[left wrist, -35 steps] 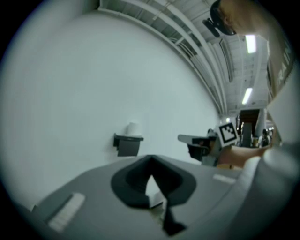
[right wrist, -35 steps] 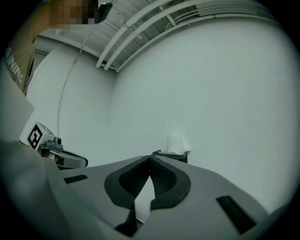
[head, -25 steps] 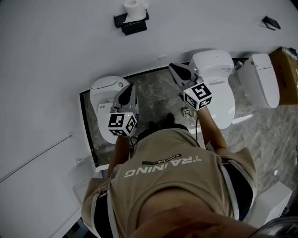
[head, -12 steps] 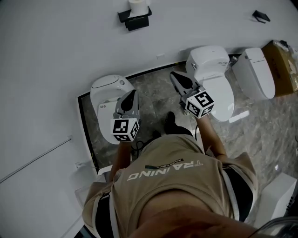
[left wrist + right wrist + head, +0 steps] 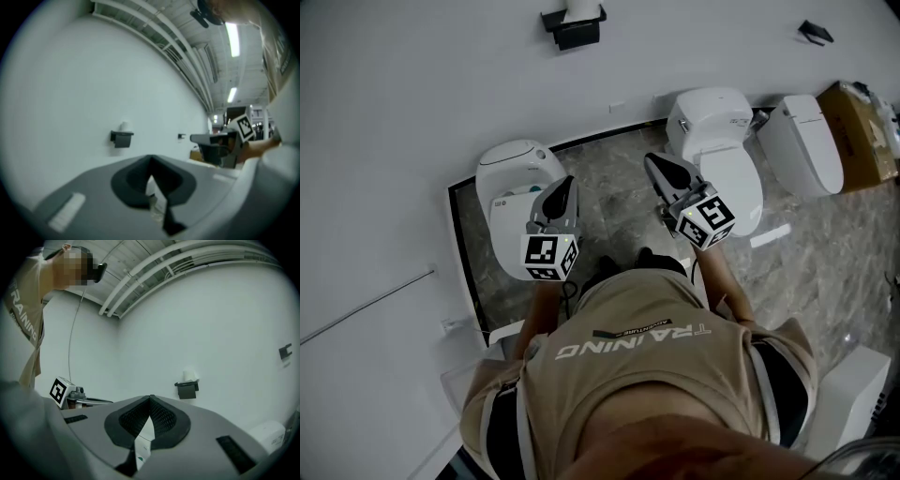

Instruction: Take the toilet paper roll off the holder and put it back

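The left gripper and the right gripper both have their jaws pressed together with nothing between them. To do the reach well, one should probably open before nearing the wall and come in level and square. The toilet paper roll sits on top of its black holder at the top edge of the frame, well apart from both grippers.

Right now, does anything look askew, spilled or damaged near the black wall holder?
Nothing stands out. The white toilet paper roll stands upright on top of the black wall-mounted holder; neither looks damaged or askew from here.
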Demonstrator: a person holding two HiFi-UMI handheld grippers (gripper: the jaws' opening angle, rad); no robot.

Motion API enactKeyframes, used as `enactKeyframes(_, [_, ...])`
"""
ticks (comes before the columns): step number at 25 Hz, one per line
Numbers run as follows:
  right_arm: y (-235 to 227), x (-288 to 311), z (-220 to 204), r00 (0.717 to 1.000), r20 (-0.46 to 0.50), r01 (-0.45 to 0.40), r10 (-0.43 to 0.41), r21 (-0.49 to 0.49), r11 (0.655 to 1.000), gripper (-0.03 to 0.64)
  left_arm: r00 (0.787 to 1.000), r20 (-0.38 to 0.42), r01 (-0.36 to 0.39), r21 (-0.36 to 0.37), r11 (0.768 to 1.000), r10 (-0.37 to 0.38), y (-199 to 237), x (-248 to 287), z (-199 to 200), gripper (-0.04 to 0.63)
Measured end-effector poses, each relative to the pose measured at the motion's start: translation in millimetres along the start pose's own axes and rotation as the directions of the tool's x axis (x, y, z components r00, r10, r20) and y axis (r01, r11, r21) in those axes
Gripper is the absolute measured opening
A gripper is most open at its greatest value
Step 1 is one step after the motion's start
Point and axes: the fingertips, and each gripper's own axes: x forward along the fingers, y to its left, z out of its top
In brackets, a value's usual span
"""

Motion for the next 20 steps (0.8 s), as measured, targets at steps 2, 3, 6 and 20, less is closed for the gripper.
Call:
enactKeyframes(2, [7,-5,5,1.000,0.000,-0.014,0.014,-0.058,0.998,0.012,1.000,0.019,-0.014,0.006,1.000,0.014,-6,-4,10,0.000])
enactKeyframes(3, [8,-7,6,1.000,-0.010,-0.024,0.023,-0.087,0.996,0.012,1.000,0.023,-0.020,0.003,1.000,0.020,-9,-3,13,0.000])
enactKeyframes(6, [6,-10,0,0.998,-0.038,-0.046,0.042,-0.116,0.992,0.012,1.000,0.003,-0.015,-0.015,1.000,0.015,-21,3,15,0.000])
enactKeyframes(20, [-6,-42,10,0.998,0.014,-0.057,0.058,-0.057,0.997,0.012,0.999,-0.033,-0.040,-0.019,0.999,0.039,-57,2,12,0.000])
